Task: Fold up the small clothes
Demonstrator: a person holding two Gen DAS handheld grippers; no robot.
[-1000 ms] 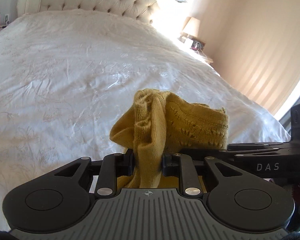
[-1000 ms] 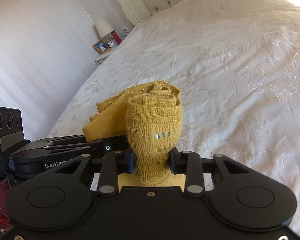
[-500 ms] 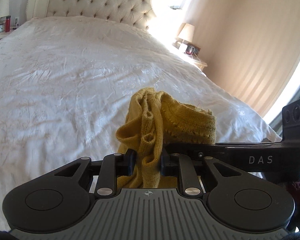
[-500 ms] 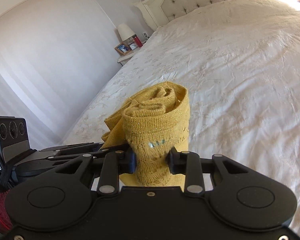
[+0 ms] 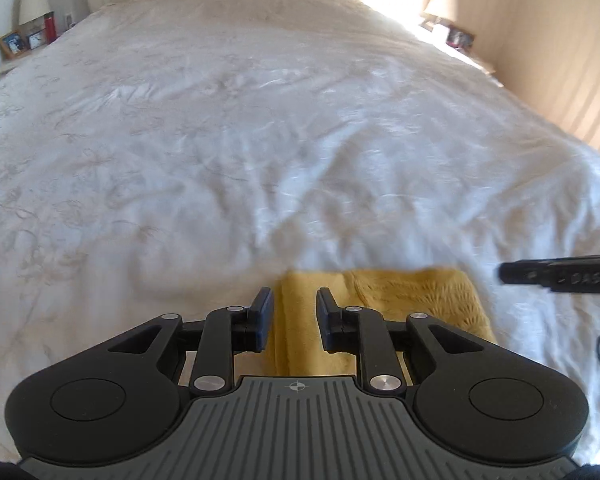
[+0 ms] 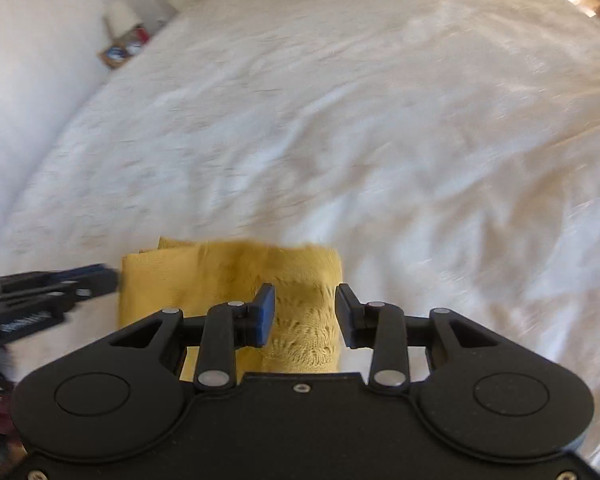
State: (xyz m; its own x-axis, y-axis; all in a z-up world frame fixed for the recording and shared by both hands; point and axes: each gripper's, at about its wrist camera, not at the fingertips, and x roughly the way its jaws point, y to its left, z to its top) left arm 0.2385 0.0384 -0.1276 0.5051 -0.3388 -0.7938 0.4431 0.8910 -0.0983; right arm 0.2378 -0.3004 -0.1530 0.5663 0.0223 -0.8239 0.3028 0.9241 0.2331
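Now the yellow knit garment (image 5: 404, 296) is lying folded on the white bed (image 5: 260, 140); the fold is being released. Left hand-held gripper (image 5: 294, 316) is standing spread over it, right hand-held gripper (image 6: 305, 314) opening, cloth between but unpinched. Next, probably clearing away without dragging cloth.

Plenty of room ahead of my claws: the wrinkled white bedspread (image 5: 260, 128) fills mid-frame, wide open. Only things in the way are the flat mustard-yellow knit garment (image 6: 228, 276) at bottom centre and cluttered nightstands (image 5: 24, 40) way off, upper corners.
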